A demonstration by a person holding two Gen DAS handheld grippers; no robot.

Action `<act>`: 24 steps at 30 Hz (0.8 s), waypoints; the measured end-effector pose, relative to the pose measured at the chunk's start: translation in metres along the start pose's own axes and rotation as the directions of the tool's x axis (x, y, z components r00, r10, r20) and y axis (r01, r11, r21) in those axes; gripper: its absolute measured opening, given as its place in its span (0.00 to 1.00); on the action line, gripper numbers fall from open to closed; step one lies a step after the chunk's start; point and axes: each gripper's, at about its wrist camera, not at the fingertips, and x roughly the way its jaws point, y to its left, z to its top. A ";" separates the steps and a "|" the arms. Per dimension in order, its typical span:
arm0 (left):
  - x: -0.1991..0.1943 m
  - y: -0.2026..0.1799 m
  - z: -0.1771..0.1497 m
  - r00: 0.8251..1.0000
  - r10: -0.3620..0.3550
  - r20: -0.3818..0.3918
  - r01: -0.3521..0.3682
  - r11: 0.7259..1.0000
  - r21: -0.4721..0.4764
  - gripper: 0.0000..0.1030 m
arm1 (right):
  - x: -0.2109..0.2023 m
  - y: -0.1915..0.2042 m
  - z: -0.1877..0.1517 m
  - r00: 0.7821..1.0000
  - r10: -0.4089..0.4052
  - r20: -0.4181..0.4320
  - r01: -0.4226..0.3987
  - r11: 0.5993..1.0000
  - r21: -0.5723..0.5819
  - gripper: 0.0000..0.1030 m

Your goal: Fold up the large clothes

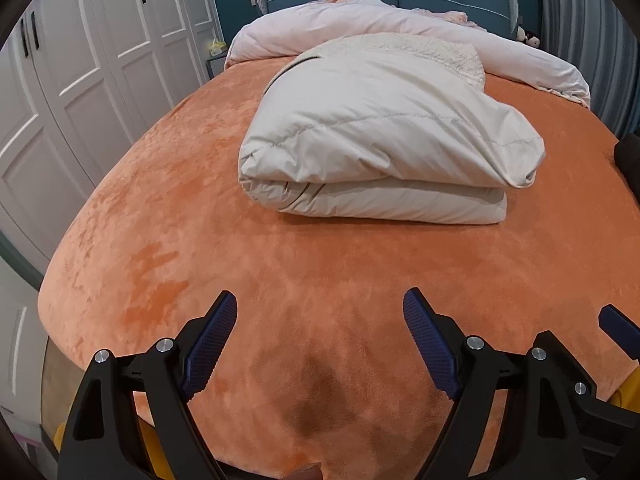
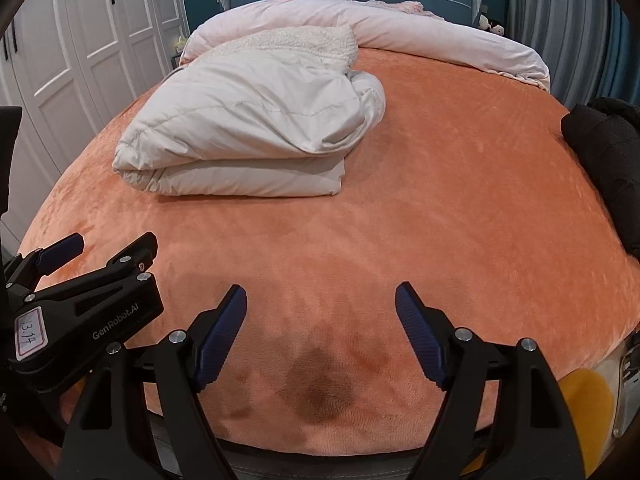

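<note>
The cream padded coat (image 1: 384, 132) lay folded into a thick bundle mid-bed on the orange bedspread (image 1: 200, 240), so folding looked largely done. Left gripper (image 1: 320, 344) and right gripper (image 2: 320, 336) hovered near the foot, well apart from it, jaws spread, empty.

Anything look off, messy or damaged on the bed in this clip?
The folded cream coat is uneven: its right end bulges and sags past the layers below. A dark patch marks the orange bedspread near the open right gripper; stain or brushed pile, unclear.
</note>
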 end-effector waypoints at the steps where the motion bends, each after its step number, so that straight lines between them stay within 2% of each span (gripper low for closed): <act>1: 0.001 0.001 -0.001 1.000 0.001 -0.002 -0.001 1.000 -0.001 0.79 | 0.001 0.000 0.000 1.000 -0.001 -0.002 0.001 1.000 0.000 0.72; 24: 0.014 0.005 -0.004 1.000 0.022 -0.005 -0.022 1.000 -0.018 0.78 | 0.009 0.012 -0.003 1.000 -0.025 -0.003 0.025 1.000 0.008 0.72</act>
